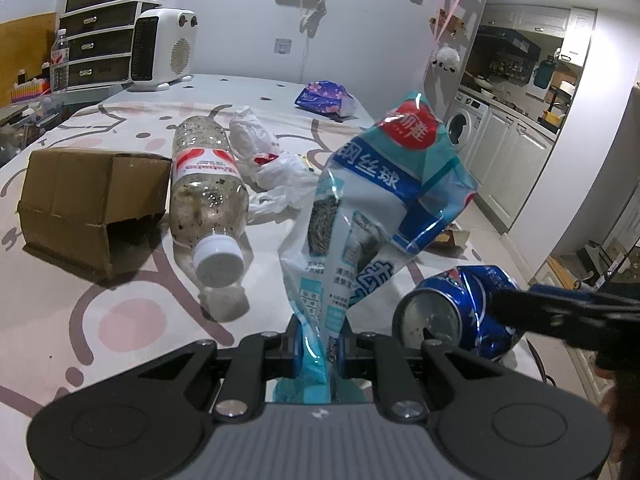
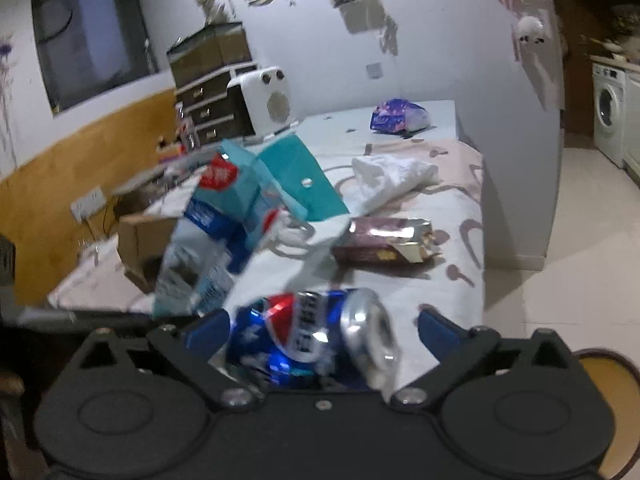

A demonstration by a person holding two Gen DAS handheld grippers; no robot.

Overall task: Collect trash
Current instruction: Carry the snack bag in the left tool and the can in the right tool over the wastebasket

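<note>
- Left gripper (image 1: 318, 344) – jaws pinched nearly together on the bottom edge of the blue-white plastic packet (image 1: 372, 208), which stands up tall and crumpled in front of the lens.
- Right gripper (image 2: 320, 328) – jaws spread wide, blue pads either side of the crushed blue soda can (image 2: 308, 340); left pad looks close against it, right pad stands clear w/ a gap, so no clamp on it.
- Same can seen from left wrist cam, low right, silver end facing us, w/ the right gripper's dark finger just beside it.
- Further out on the patterned tablecloth (image 1: 120, 320): clear bottle (image 1: 206, 196) lying on its side, white cap toward us, speckled inside.
- Cardboard box (image 1: 92, 204) left of the bottle, nearly touching it.
- White plastic bag (image 1: 268, 160) crumpled behind the bottle.
- Torn foil snack wrapper (image 2: 384, 240) right of the packet – apart from the can.
- Purple tissue pack (image 1: 326, 98) at the far end.
</note>
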